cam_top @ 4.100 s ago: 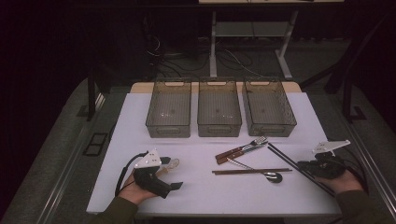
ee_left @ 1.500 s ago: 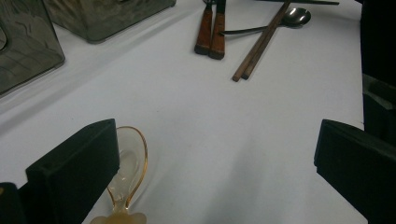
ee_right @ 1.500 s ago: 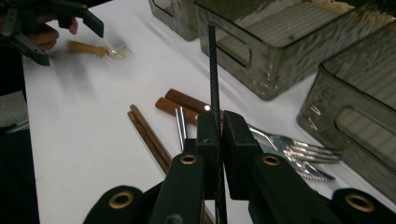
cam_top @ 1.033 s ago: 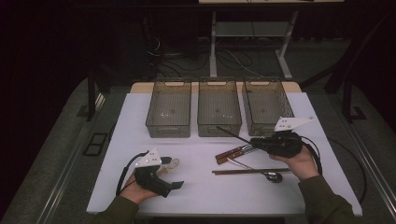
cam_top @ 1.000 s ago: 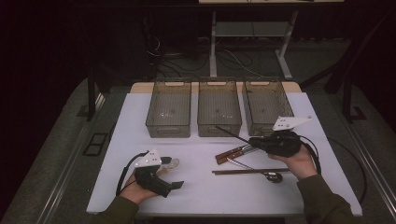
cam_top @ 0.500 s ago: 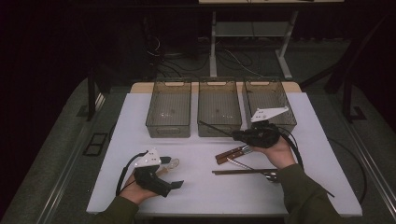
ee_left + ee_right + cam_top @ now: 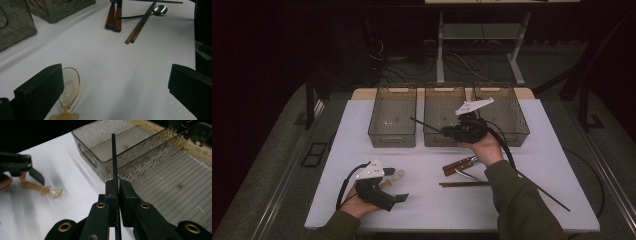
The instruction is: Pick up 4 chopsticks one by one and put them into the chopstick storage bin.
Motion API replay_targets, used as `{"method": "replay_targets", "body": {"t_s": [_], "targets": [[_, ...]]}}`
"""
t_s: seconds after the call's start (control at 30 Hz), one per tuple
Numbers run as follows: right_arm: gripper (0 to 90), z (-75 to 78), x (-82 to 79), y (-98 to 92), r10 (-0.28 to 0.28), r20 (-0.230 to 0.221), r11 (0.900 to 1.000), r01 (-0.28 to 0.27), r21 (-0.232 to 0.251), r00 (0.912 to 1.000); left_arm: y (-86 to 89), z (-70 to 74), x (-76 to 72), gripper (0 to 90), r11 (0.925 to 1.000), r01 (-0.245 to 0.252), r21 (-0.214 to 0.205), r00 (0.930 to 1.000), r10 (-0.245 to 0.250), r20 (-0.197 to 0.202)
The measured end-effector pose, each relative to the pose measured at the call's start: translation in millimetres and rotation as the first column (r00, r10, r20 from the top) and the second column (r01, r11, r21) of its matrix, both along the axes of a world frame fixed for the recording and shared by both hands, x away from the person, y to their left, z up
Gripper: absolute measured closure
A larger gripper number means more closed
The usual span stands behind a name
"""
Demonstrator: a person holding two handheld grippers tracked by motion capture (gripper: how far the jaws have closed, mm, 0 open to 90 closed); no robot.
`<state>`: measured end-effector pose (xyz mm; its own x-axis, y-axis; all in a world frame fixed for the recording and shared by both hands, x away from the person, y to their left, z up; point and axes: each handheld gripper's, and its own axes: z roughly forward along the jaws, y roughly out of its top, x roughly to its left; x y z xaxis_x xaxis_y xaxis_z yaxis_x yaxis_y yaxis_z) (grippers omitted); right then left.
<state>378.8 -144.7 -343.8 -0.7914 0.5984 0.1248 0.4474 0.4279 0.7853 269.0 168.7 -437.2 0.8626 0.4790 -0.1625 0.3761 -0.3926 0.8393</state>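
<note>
My right gripper (image 7: 448,131) is shut on a thin black chopstick (image 7: 424,124), held in the air at the front edge of the middle bin (image 7: 439,141). In the right gripper view the black chopstick (image 7: 113,157) stands pinched between the jaws of that gripper (image 7: 117,183), pointing toward the left bin (image 7: 120,142). My left gripper (image 7: 395,186) rests on the white table near the front left, open. A clear amber spoon (image 7: 397,175) lies by it. In the left gripper view the amber spoon (image 7: 70,85) lies against the inner side of the left jaw of that gripper (image 7: 115,85).
Three smoky plastic bins stand in a row at the back: the left bin (image 7: 392,141), the middle one and the right bin (image 7: 512,136). Wood-handled cutlery (image 7: 459,166), brown chopsticks (image 7: 464,184) and a metal spoon (image 7: 160,10) lie mid-table. Another thin black rod (image 7: 547,195) lies front right.
My right gripper has carried the black chopstick leftward and away from the front, from above the cutlery to the middle bin. The left gripper has stayed put.
</note>
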Motion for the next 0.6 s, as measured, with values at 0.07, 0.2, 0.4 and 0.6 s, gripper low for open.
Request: {"method": "replay_targets", "body": {"t_s": [0.07,0.2,0.4,0.6], "targets": [[85.6,1.1,5.8,5.3,-0.019,-0.002,0.9998,0.019,0.001,0.9998,-0.4,0.2,-0.3,0.0,1.0000,-0.001,-0.004,1.0000,0.001,0.002],[85.6,1.5,17.6,15.5,-0.035,-0.010,0.9994,0.035,0.005,0.9993,-0.7,0.6,-1.0,0.0,1.0000,0.000,-0.008,1.0000,0.000,-0.003],[85.6,-0.7,33.2,33.9,-0.050,-0.016,0.9987,0.050,-0.006,0.9986,-0.9,0.6,-1.0,0.0,0.9999,0.002,-0.010,1.0000,-0.003,-0.004],[85.6,-5.9,51.2,55.2,-0.069,-0.036,0.9976,0.069,-0.002,0.9970,-1.4,0.4,-0.8,0.0,0.9999,0.006,-0.011,1.0000,-0.006,0.003]]}}
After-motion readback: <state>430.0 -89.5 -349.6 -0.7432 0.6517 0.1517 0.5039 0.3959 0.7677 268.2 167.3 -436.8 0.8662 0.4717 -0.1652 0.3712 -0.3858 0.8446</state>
